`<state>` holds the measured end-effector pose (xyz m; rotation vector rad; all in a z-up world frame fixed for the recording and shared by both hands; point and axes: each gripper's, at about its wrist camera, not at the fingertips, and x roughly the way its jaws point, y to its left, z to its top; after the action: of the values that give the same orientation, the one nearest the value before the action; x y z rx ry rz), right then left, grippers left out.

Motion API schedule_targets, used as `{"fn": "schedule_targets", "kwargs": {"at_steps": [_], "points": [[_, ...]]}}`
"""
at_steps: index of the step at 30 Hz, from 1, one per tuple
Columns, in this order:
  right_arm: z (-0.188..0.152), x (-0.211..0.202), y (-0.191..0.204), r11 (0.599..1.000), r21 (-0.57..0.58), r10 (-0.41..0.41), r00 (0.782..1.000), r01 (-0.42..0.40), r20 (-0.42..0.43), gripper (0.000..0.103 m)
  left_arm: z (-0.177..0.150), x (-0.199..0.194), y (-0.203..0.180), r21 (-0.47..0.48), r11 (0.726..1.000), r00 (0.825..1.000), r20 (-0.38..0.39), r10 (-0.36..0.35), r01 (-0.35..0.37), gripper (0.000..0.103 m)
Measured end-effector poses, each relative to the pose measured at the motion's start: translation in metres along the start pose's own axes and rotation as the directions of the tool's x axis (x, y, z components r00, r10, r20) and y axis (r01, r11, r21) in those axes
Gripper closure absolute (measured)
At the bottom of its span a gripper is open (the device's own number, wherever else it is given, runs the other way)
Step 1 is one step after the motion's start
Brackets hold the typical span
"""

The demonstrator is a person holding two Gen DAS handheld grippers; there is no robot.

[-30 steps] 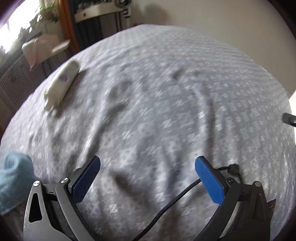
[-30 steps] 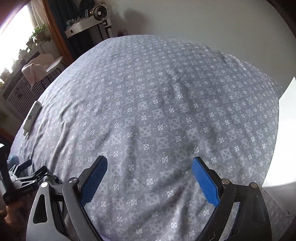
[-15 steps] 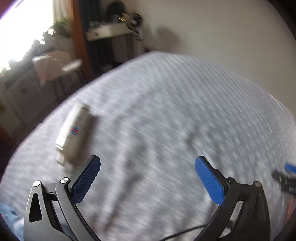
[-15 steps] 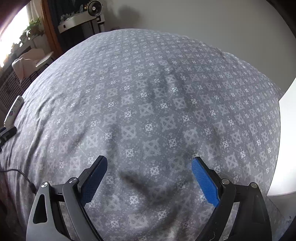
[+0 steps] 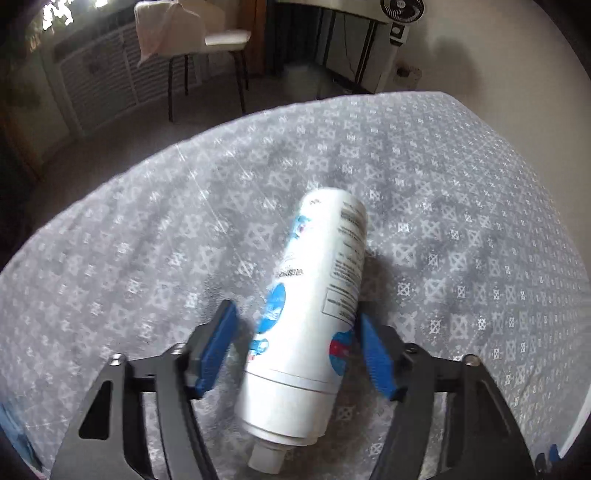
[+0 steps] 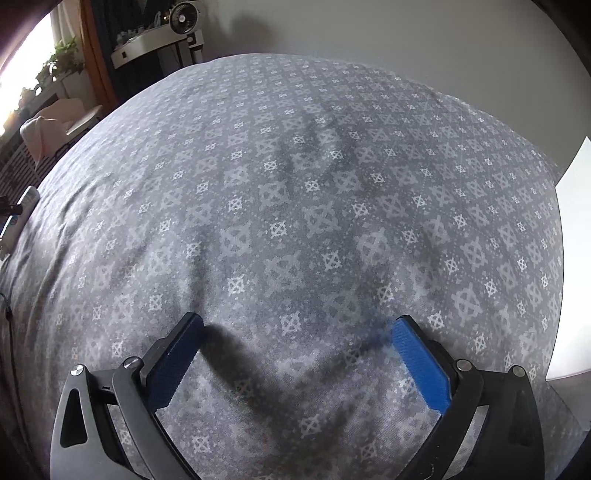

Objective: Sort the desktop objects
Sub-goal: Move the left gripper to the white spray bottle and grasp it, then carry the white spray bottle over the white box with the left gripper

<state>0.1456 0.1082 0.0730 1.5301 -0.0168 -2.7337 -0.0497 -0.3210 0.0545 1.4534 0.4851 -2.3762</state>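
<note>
A white bottle [image 5: 314,306] with blue and red label marks lies on its side on the grey patterned cloth [image 5: 461,229], its neck toward the camera. My left gripper [image 5: 295,332] straddles it: the right pad touches the bottle's side, the left pad stands a small gap away. The jaws are partly closed around it, not clamped. My right gripper [image 6: 295,328] is wide open and empty, low over bare cloth [image 6: 295,184]. The bottle and the left gripper show small at the far left edge of the right wrist view [image 6: 18,210].
A chair [image 5: 192,40] with a draped cloth stands on the floor beyond the cloth's far edge. A fan [image 6: 181,18] and shelf stand by the wall. A white object [image 6: 572,266] lies at the right edge. A black cable [image 6: 7,314] runs at the left.
My left gripper moved forward to the bottle, and its jaws narrowed around it. My right gripper dropped lower toward the cloth and stayed open.
</note>
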Motion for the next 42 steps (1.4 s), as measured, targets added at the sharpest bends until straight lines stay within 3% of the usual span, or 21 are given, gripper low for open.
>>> {"fn": "schedule_targets", "kwargs": {"at_steps": [4, 10, 14, 18, 20, 23, 28, 29, 33, 37, 39, 42], "points": [[-0.004, -0.001, 0.000, 1.000, -0.009, -0.010, 1.000, 0.010, 0.030, 0.000, -0.006, 0.001, -0.018, 0.101, 0.993, 0.998, 0.028, 0.053, -0.056, 0.058], [-0.010, -0.009, -0.005, 1.000, -0.016, -0.003, 1.000, 0.004, 0.016, 0.000, -0.020, -0.024, -0.058, 0.229, 0.973, 0.998, 0.059, -0.029, 0.015, 0.060], [-0.025, -0.022, -0.023, 0.999, 0.024, -0.038, 0.999, 0.037, 0.010, 0.000, -0.038, -0.041, -0.102, 0.324, 0.940, 0.991, 0.049, -0.125, 0.103, 0.060], [-0.055, -0.042, -0.062, 0.991, 0.121, -0.051, 0.999, 0.051, -0.006, 0.000, -0.061, -0.071, -0.163, 0.438, 0.874, 0.971, 0.013, -0.240, 0.211, 0.060], [-0.073, -0.055, -0.080, 0.982, 0.173, -0.080, 0.997, 0.079, 0.002, 0.000, -0.074, -0.094, -0.199, 0.489, 0.825, 0.950, -0.025, -0.312, 0.284, 0.060], [-0.094, -0.066, -0.098, 0.964, 0.232, -0.133, 0.991, 0.131, -0.004, 0.000, -0.097, -0.132, -0.262, 0.589, 0.717, 0.910, -0.083, -0.406, 0.373, 0.060], [-0.109, -0.065, -0.102, 0.949, 0.255, -0.195, 0.981, 0.186, 0.009, 0.000, -0.142, -0.199, -0.375, 0.707, 0.482, 0.812, -0.227, -0.537, 0.517, 0.060], [-0.108, -0.062, -0.100, 0.949, 0.236, -0.216, 0.976, 0.208, 0.005, 0.000, -0.155, -0.214, -0.403, 0.734, 0.416, 0.793, -0.269, -0.547, 0.536, 0.060], [-0.113, -0.062, -0.096, 0.949, 0.227, -0.238, 0.970, 0.221, 0.048, 0.000, -0.205, -0.254, -0.491, 0.766, 0.225, 0.736, -0.424, -0.528, 0.603, 0.060], [-0.113, -0.062, -0.096, 0.949, 0.228, -0.239, 0.969, 0.219, 0.062, 0.000, -0.258, -0.280, -0.563, 0.798, 0.095, 0.733, -0.491, -0.471, 0.595, 0.060], [-0.115, -0.061, -0.096, 0.948, 0.229, -0.241, 0.968, 0.220, 0.071, 0.000, -0.283, -0.291, -0.603, 0.796, 0.049, 0.725, -0.522, -0.449, 0.603, 0.060], [-0.117, -0.063, -0.095, 0.949, 0.230, -0.241, 0.967, 0.218, 0.079, 0.000, -0.321, -0.300, -0.658, 0.783, 0.004, 0.713, -0.565, -0.414, 0.623, 0.060]]}}
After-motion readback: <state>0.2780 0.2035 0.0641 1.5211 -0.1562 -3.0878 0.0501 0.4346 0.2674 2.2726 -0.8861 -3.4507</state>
